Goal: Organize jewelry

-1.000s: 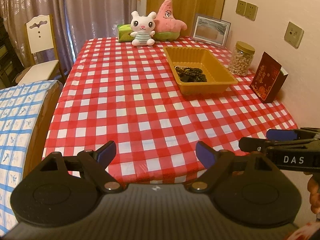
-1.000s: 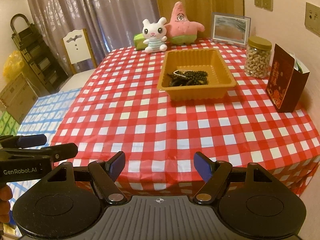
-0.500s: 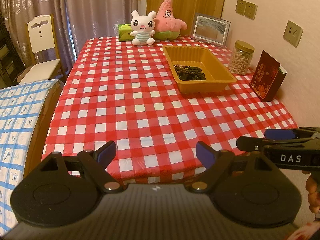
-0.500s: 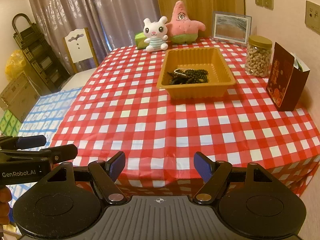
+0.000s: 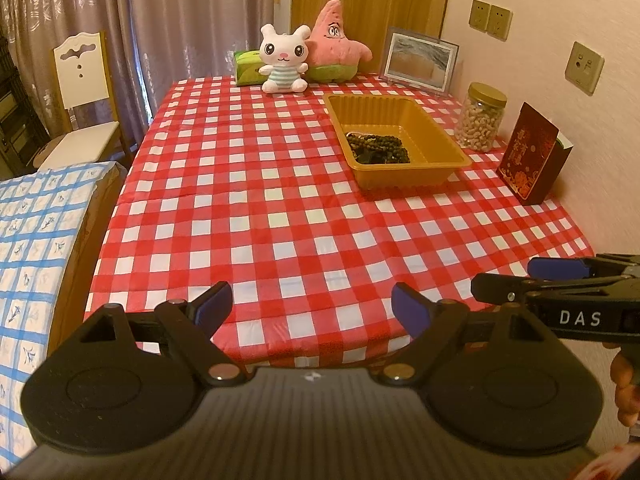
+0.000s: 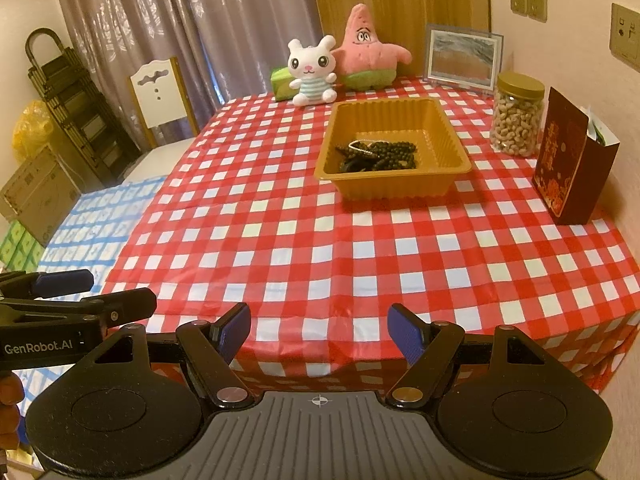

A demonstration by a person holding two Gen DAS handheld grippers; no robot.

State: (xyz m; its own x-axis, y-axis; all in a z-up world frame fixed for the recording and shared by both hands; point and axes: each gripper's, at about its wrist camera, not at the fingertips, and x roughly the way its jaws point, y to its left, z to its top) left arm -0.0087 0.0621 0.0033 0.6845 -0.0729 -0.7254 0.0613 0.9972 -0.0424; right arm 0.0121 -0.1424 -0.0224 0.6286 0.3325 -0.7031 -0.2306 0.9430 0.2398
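A golden plastic tray [image 5: 448, 148] [image 6: 452, 136] sits on the red checked table toward the far right. Dark bead strings [image 5: 378, 148] [image 6: 380, 155] with a thin light chain lie heaped in its near half. My left gripper [image 5: 312, 308] is open and empty, held at the table's near edge, far from the tray. My right gripper [image 6: 319, 330] is open and empty, also at the near edge. Each gripper shows at the side of the other's view: the right one [image 5: 560, 284], the left one [image 6: 80, 296].
A white bunny plush [image 5: 284, 60], a pink star plush [image 5: 334, 42] and a framed picture [image 5: 420, 60] stand at the table's far end. A jar of nuts [image 5: 480, 122] and a dark red box [image 5: 532, 160] stand by the right wall. A chair [image 5: 80, 112] stands left.
Both grippers have drawn back slightly from the table; the tray and far objects look a little smaller. Both jaws stay open.
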